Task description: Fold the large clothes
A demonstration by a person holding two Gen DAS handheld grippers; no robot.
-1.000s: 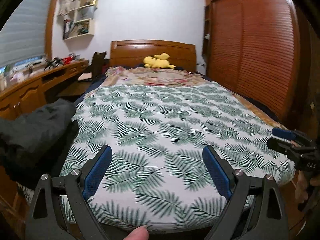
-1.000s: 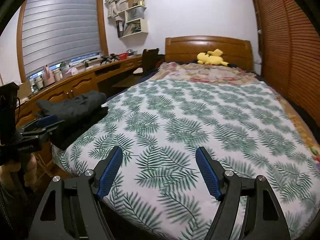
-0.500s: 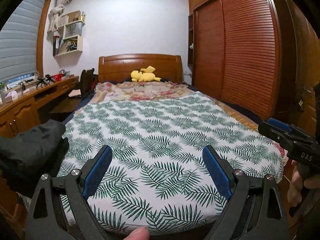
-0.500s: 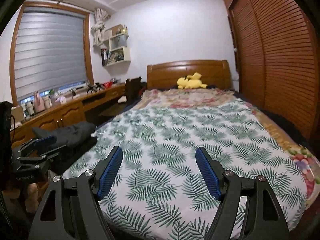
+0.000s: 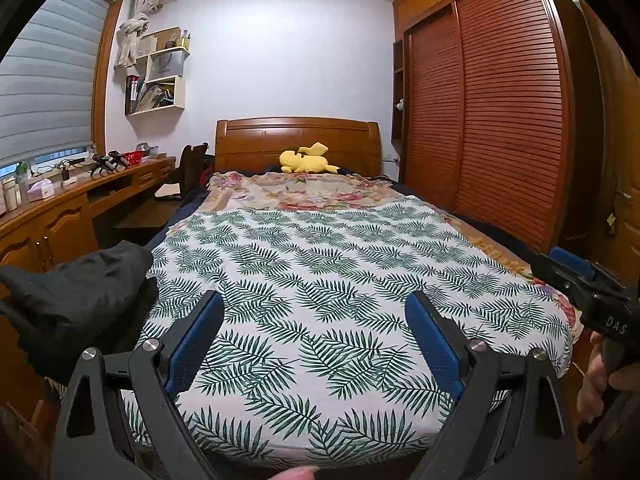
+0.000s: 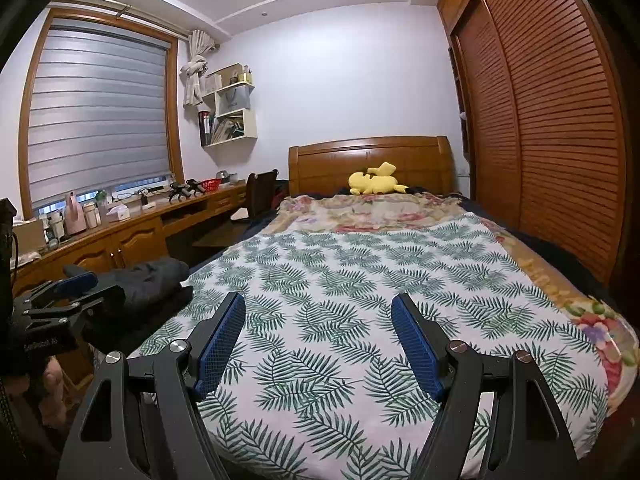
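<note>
My left gripper (image 5: 314, 322) has its blue-padded jaws spread wide with nothing between them, and my right gripper (image 6: 318, 322) is likewise spread and empty. Both point out over the foot of the bed, above a white sheet printed with green fern leaves (image 5: 340, 280) that lies flat beyond and under my jaws; neither pair of pads touches it.

The task's thing, a crumpled dark grey-black garment (image 5: 76, 296), sits heaped at the left edge of the bed, just to the left of my left jaws and clear of them. From my right gripper the same heap (image 6: 152, 284) lies well to the left of the jaws, with my left gripper in front of it at the frame's edge. In the left view, my right gripper shows at the far right, held by a hand (image 5: 604, 376).

Further ahead of both jaws, a floral blanket in beige and pink (image 5: 296, 192) covers the head end, and a yellow plush toy (image 5: 306, 160) lies against the brown wooden headboard (image 5: 296, 136). To the right of my jaws stands a reddish-brown slatted wardrobe (image 5: 508, 120); to the left runs a long wooden desk (image 6: 132, 236) under a grey window blind (image 6: 100, 120).
</note>
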